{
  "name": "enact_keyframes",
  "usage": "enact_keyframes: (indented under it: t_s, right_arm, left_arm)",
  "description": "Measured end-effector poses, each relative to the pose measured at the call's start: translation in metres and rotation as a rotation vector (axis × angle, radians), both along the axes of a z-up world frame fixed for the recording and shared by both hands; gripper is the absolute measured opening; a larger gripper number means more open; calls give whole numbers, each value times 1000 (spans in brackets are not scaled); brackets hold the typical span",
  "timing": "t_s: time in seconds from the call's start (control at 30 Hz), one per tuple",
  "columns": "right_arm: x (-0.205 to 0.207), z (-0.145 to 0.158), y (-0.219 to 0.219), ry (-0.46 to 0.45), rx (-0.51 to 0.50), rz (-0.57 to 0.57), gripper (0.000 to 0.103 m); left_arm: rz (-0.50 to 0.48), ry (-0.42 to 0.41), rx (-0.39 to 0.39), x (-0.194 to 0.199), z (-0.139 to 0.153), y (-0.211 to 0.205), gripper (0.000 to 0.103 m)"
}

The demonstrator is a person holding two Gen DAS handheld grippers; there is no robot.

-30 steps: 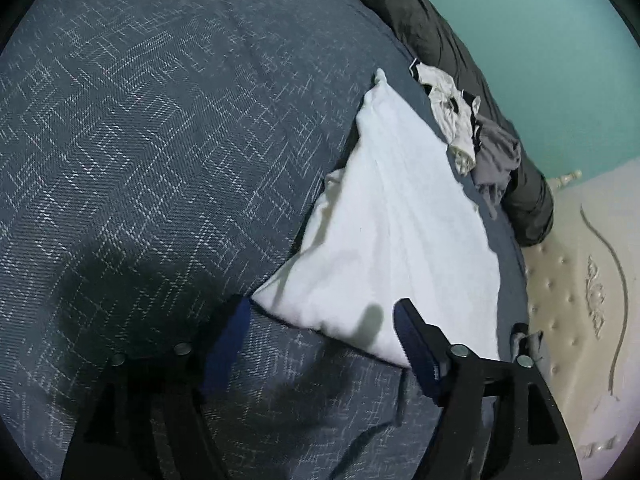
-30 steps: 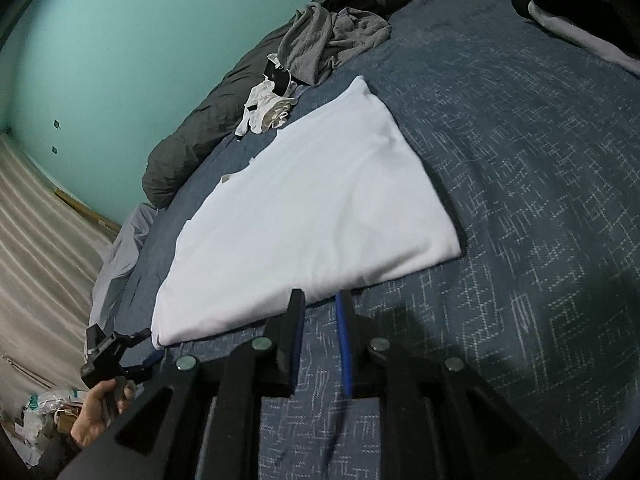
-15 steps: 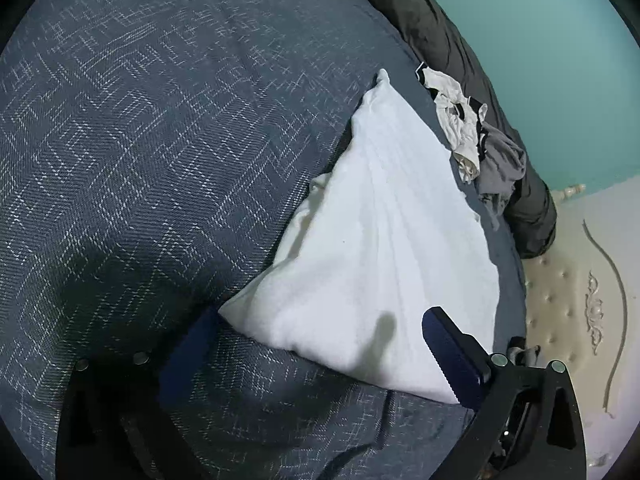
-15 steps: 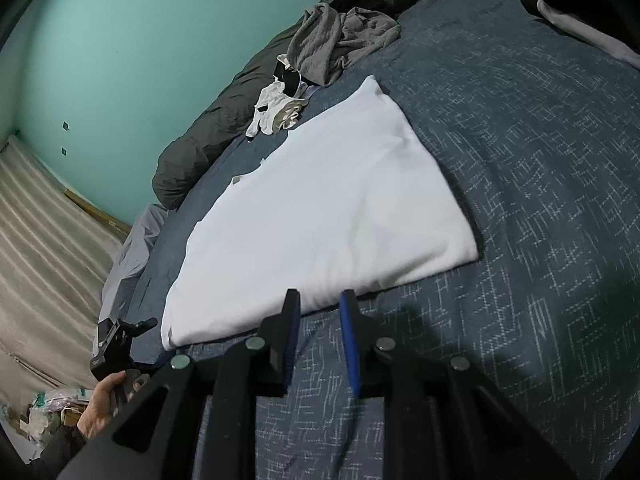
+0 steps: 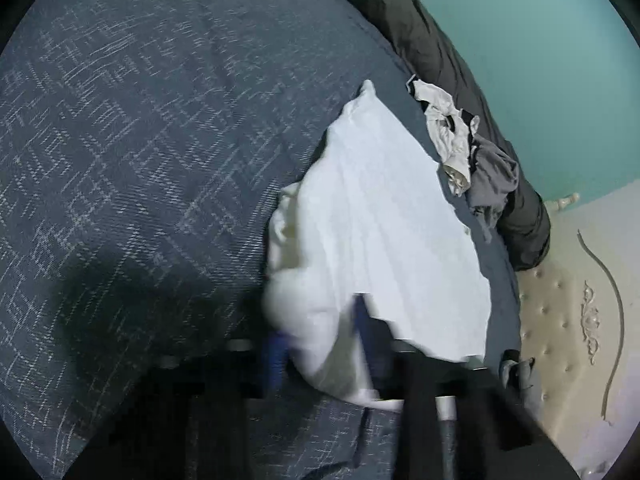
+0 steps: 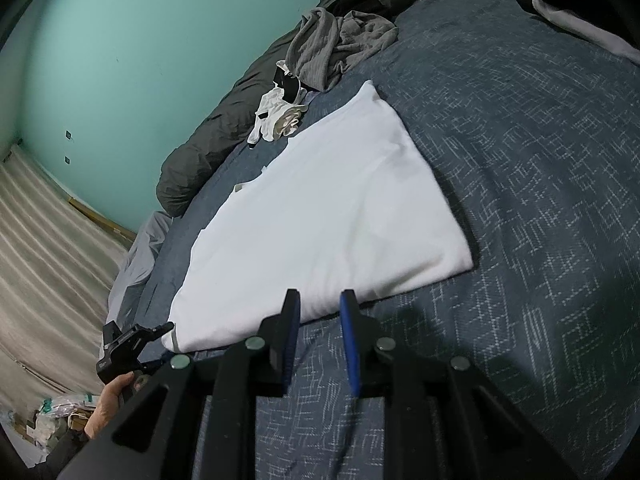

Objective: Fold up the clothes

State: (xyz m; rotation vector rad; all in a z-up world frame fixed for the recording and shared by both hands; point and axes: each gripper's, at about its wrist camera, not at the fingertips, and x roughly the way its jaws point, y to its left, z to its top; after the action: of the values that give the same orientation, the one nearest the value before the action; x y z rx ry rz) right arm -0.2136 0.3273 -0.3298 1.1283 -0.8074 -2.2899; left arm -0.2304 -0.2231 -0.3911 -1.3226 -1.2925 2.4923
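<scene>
A white garment [image 6: 320,208] lies folded flat on the dark blue patterned bedspread [image 6: 540,200]. In the left wrist view its near corner [image 5: 320,320] is bunched up between the blue pads of my left gripper [image 5: 320,340], whose jaws are closing on it; the picture is blurred there. From the right wrist view that gripper [image 6: 132,344] sits at the garment's left corner, held by a person's hand [image 6: 108,396]. My right gripper [image 6: 322,296] hovers at the garment's near edge, its jaws a narrow gap apart with nothing pinched between them.
A crumpled grey garment [image 6: 340,44] and a small white-and-black one [image 6: 280,116] lie beyond the white one. A rolled dark duvet [image 6: 200,160] runs along the teal wall. More clothes [image 6: 560,8] sit far right. A cream tufted headboard [image 5: 560,320] borders the bed.
My left gripper's jaws spread wide, then closed on the white garment's near corner and bunched it up. The right gripper stayed at the garment's near edge.
</scene>
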Motion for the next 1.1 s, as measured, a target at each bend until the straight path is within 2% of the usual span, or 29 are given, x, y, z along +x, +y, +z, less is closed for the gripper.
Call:
enact_keyframes:
  t_s: [0.3, 0.47, 0.63, 0.87, 1.0, 1.1]
  right_arm:
    - [-2, -2, 5, -6, -12, -10, 20]
    - [-4, -1, 12, -6, -20, -26, 20]
    - [-5, 0, 23, -3, -27, -48, 20]
    - [-6, 3, 42, 7, -44, -73, 20]
    - [-7, 3, 55, 5, -58, -99, 21]
    - [-7, 6, 66, 13, -63, -117, 25]
  left_arm:
    - [-15, 55, -45, -8, 24, 8, 14]
    - [-65, 98, -94, -22, 51, 24, 13]
    - [-133, 155, -133, -44, 88, 59, 12]
    - [-272, 225, -159, -86, 135, 142, 12]
    - [-418, 270, -166, -108, 155, 221, 11]
    - [-536, 281, -162, -113, 158, 279, 11]
